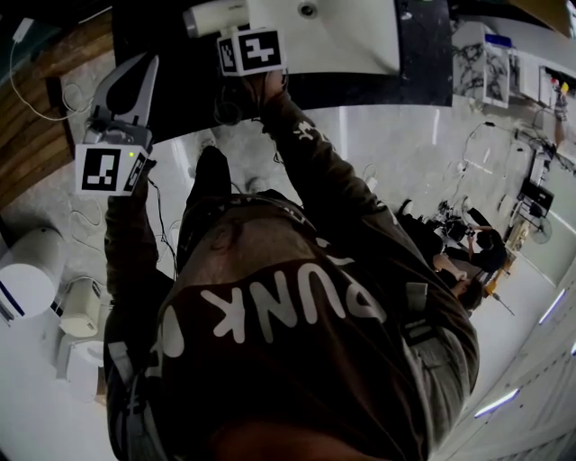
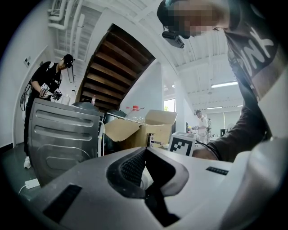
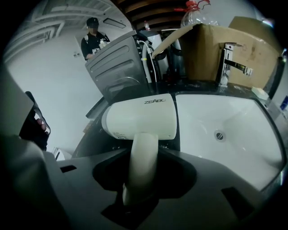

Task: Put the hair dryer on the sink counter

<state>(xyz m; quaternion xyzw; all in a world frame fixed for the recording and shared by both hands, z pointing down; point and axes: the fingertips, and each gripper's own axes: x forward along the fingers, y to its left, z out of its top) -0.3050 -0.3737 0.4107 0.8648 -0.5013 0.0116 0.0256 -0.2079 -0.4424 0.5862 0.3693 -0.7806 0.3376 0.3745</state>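
The right gripper (image 3: 143, 155) has its jaws clenched on the handle of the hair dryer (image 3: 141, 117), whose white body juts beyond them over the dark bench (image 1: 171, 54), just beside the basin (image 3: 238, 130) at its left rim. The left gripper (image 2: 145, 152) has its jaws pressed together on nothing, well apart from the dryer.

The white plastic hair dryer (image 1: 214, 16) is cut off by the head view's top edge; its handle's lower end vanishes into the dark recess of the right gripper (image 3: 143, 161).
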